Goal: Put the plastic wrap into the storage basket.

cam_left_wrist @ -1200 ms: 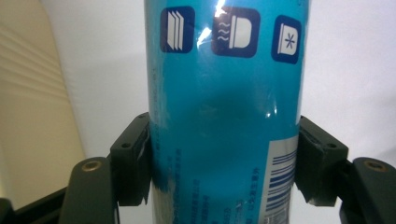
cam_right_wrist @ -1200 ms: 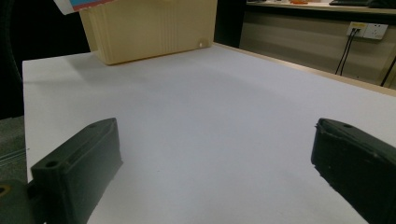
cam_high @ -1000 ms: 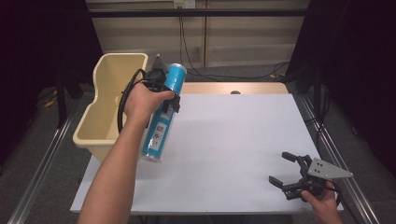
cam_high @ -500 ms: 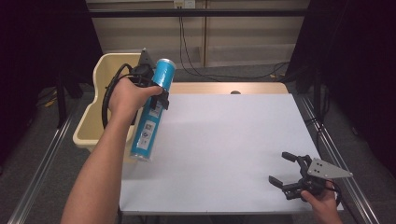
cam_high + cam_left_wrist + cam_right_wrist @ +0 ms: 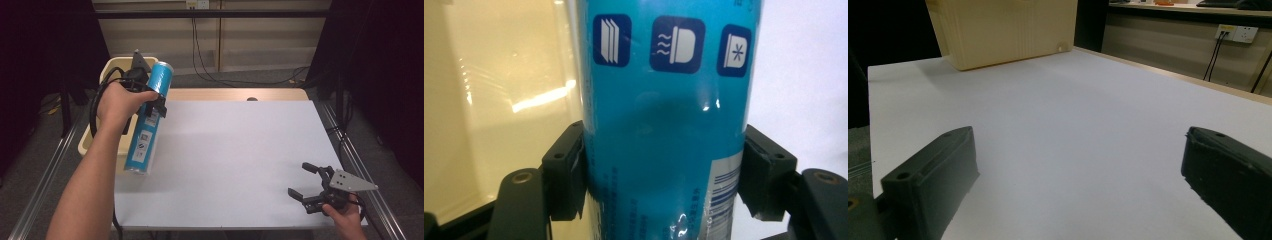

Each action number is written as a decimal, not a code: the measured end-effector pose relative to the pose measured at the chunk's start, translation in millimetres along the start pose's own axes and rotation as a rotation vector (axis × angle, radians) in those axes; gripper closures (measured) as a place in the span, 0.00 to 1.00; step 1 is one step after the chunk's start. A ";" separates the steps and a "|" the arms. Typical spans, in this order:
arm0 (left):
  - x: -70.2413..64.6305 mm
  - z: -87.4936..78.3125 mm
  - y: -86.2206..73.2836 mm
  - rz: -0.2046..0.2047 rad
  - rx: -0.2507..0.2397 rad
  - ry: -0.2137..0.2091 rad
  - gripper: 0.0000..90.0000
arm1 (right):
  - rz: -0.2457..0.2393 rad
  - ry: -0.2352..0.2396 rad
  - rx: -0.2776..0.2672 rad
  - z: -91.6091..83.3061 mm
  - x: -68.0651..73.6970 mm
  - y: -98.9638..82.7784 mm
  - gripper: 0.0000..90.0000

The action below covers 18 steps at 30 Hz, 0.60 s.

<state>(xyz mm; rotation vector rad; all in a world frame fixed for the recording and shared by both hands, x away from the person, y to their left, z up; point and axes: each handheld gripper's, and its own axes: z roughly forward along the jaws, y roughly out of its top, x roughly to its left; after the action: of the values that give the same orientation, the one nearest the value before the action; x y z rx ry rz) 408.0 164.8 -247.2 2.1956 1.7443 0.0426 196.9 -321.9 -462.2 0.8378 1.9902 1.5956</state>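
Left gripper (image 5: 150,102): jaws clamped on blue cylindrical canister (image 5: 148,120), held tilted at left of frame, over the cream plastic bin's (image 5: 112,67) edge. Right gripper (image 5: 306,182): jaws spread, nothing between, lower right on white table (image 5: 240,150).

A tall blue cylindrical can (image 5: 150,120) is held off the table, tilted with its top leaning away, over the table's left edge; white icons and a barcode are seen on its glossy label.
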 end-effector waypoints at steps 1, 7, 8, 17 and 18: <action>4.5 -0.8 -1.9 -0.007 -0.001 0.009 0.36 | 0.000 0.000 0.000 0.2 0.2 0.1 0.01; 16.9 -1.9 -5.8 -0.025 -0.003 0.021 0.36 | -0.001 0.001 0.000 0.3 0.4 0.0 0.01; 18.6 -2.1 -6.5 -0.024 -0.002 0.026 0.36 | 0.000 0.001 0.000 0.3 0.4 0.0 0.01; 32.9 -1.3 -11.0 -0.042 0.005 0.049 0.36 | 0.000 0.002 0.002 0.2 0.7 -0.1 0.01; 34.7 -0.5 -11.7 -0.045 0.002 0.047 0.36 | 0.001 0.002 0.002 0.2 0.7 -0.2 0.01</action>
<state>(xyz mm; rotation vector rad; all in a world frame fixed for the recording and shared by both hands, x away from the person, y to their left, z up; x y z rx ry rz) 405.4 200.2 -256.3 2.1724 1.8196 0.0825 196.5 -321.3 -462.4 0.8386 1.9938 1.5954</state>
